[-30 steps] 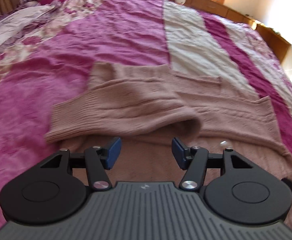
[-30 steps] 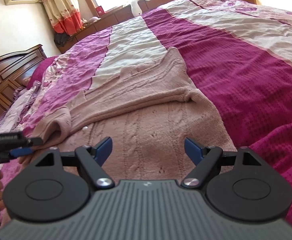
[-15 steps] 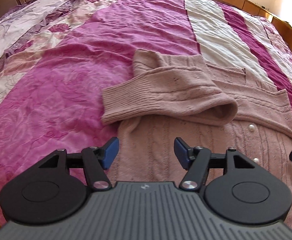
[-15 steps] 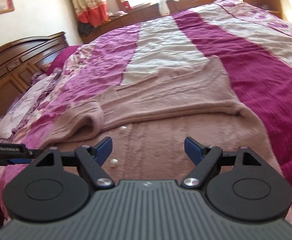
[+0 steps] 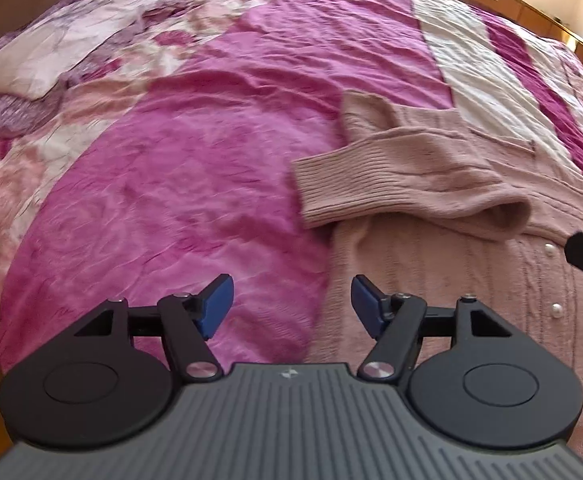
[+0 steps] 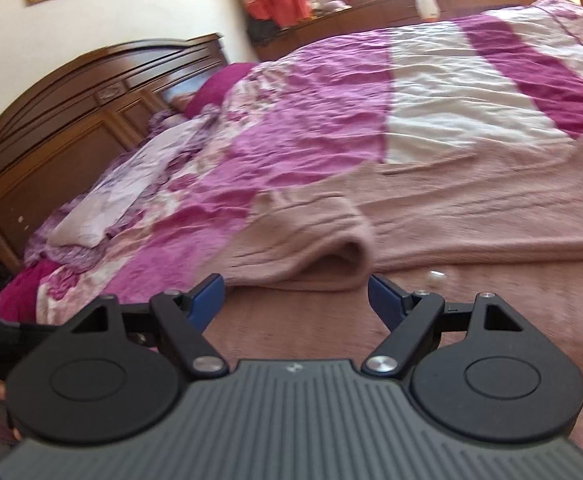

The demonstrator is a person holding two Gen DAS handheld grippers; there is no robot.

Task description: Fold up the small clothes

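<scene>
Left wrist | left hand-held gripper [image 5: 291, 300] released; cardigan [image 5: 451, 208] ahead-right | right hand-held gripper [image 6: 295, 296] released above it

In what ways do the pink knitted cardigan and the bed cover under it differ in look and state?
The cardigan is one dusty pink colour; the bed cover has magenta, cream and flowered parts. The cardigan is ribbed and cable-knit with pearl buttons; the bed cover is wrinkled and shows no buttons. The cardigan has a sleeve folded over its body; the bed cover lies spread out. Both are soft and pinkish.
</scene>
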